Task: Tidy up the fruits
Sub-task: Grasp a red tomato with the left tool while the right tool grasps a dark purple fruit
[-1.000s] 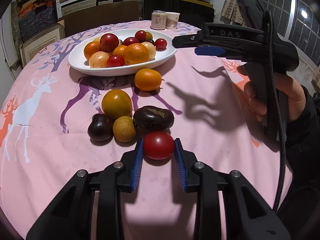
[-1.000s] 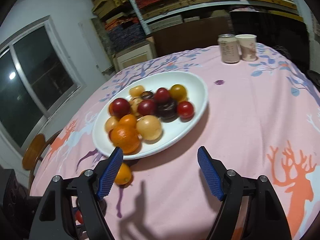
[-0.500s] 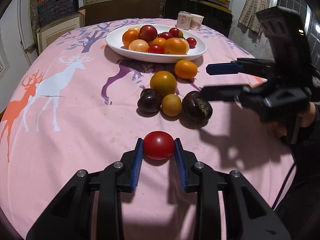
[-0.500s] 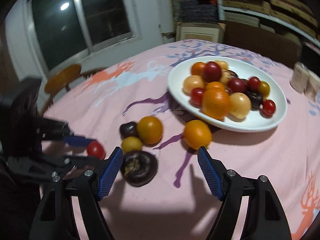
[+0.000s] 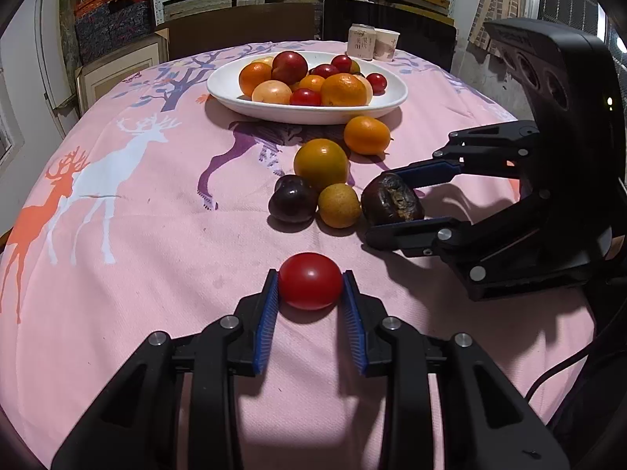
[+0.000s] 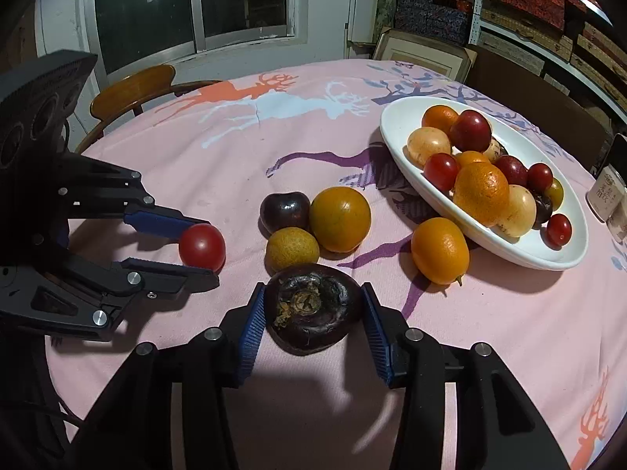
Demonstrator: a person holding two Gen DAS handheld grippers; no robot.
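Red tomato (image 5: 310, 281): your left gripper (image 5: 310, 309) is clamped on it, low over the pink tablecloth (image 5: 156, 235).
Dark mangosteen (image 6: 311, 314): it sits on the cloth between your right gripper (image 6: 311, 325) pads; those jaws are closing, and both pads look to be at its sides.
Loose fruit: dark plum (image 6: 285, 211), small yellow fruit (image 6: 292, 248), yellow-orange fruit (image 6: 340, 219) and orange (image 6: 439, 250) lie just beyond.
White dish (image 6: 395, 145): piled with more fruit.
Writing: can (image 5: 360, 41) and paper cup (image 5: 386, 44) carry print you can't read.
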